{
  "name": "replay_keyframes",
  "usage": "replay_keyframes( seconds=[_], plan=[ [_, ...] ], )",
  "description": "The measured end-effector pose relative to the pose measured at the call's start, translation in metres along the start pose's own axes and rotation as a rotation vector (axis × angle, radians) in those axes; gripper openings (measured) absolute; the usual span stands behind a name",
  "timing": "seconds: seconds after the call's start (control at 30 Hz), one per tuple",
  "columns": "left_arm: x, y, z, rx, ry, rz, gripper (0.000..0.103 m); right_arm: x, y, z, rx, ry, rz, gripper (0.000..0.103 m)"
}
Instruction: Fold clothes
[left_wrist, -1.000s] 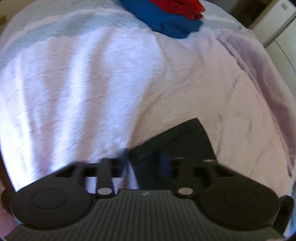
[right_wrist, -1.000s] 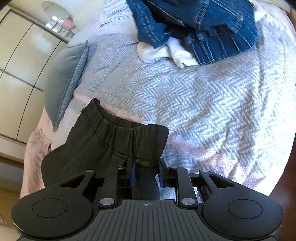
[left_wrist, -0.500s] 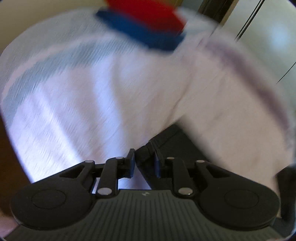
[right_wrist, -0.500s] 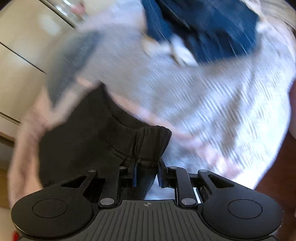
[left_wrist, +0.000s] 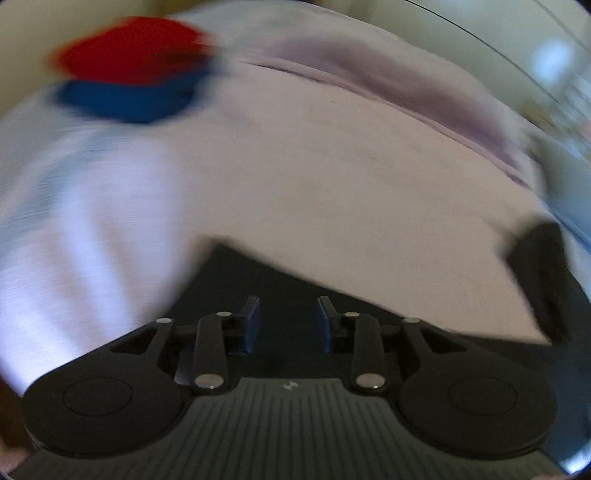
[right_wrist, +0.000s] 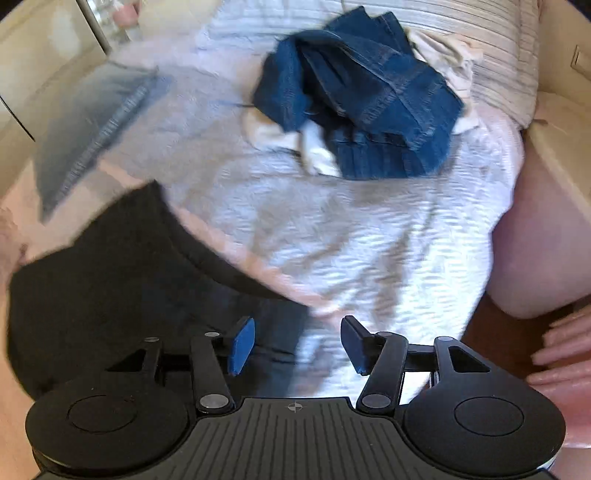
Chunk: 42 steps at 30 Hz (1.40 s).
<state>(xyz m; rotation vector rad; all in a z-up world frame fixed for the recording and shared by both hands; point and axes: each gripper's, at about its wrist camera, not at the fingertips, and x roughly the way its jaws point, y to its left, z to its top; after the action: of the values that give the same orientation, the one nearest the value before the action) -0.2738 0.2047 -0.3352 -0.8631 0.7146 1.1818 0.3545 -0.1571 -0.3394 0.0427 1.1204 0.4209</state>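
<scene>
The black garment (right_wrist: 110, 280) lies flat on the pale bedspread (right_wrist: 369, 236), at lower left in the right wrist view. My right gripper (right_wrist: 297, 343) is open, its blue pads just above the garment's near right edge. In the left wrist view the same black garment (left_wrist: 236, 280) lies under my left gripper (left_wrist: 286, 325), which is open with nothing between its pads. Both views are blurred by motion.
A heap of blue jeans (right_wrist: 369, 110) with white cloth sits at the far middle of the bed. A grey pillow (right_wrist: 92, 122) lies far left. A red and blue folded stack (left_wrist: 133, 85) sits at the far left of the bed. Pale cupboards stand beyond.
Both grippers were shut on the black garment and have opened and let it go. The garment now lies on the bed. Both cameras have swung and lifted slightly.
</scene>
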Motion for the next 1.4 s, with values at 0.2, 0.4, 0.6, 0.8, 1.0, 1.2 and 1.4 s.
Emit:
replay_keyframes(
  seconds=[0.2,0.4,0.6,0.8,1.0,1.2,1.4],
  plan=[
    [0.062,-0.141,0.001,0.208,0.082,-0.253,0.036,0.018,0.049,-0.002,-0.127,-0.014,0.068,0.056],
    [0.119,-0.261,-0.005,0.286,0.119,-0.398,0.040,0.053,0.074,0.021,-0.194,0.004,0.150,0.056],
    [0.166,-0.326,-0.024,0.241,0.188,-0.376,0.043,0.092,0.090,0.052,-0.242,0.024,0.217,0.056],
    [0.187,-0.344,-0.029,0.135,0.127,-0.282,0.040,0.131,0.104,0.064,-0.283,0.071,0.244,0.056],
    [0.146,-0.367,-0.003,0.267,-0.080,-0.206,0.012,0.148,0.109,0.061,-0.370,0.111,0.211,0.056],
    [0.018,-0.356,0.088,0.504,-0.502,0.075,0.011,0.156,0.105,0.069,-0.392,0.177,0.179,0.056],
    [0.001,-0.317,0.125,0.574,-0.505,0.324,0.038,0.163,0.110,0.070,-0.401,0.205,0.161,0.061]
  ],
)
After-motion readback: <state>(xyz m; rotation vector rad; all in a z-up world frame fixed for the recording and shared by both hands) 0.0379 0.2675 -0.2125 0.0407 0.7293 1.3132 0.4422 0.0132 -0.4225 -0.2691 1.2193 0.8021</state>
